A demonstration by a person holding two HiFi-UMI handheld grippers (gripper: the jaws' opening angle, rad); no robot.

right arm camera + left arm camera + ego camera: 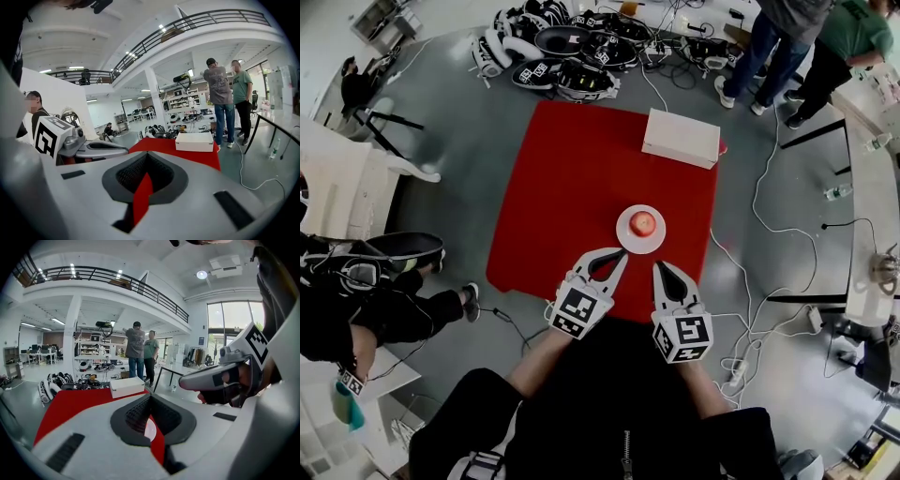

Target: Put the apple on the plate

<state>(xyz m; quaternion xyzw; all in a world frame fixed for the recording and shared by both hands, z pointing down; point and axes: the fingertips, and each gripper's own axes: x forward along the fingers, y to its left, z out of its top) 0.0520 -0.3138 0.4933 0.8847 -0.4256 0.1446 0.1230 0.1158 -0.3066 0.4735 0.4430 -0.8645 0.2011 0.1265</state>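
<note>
A red apple (643, 223) lies on a small white plate (625, 239) near the front edge of the red table (572, 178). My left gripper (622, 253) is shut and empty, with its tip at the plate's near-left rim. Just right of it, my right gripper (659, 267) is also shut and empty, a little short of the plate. In the left gripper view, a sliver of the plate (150, 430) shows through the slit below the shut jaws (150, 397). The right gripper view shows only red table past its jaws (147, 155); the apple is hidden there.
A white box (681, 138) sits on the table's far right corner. Helmets and gear (567, 52) lie on the floor beyond the table, cables trail to the right, two people (797, 47) stand at the back right, and another sits at the left (366, 300).
</note>
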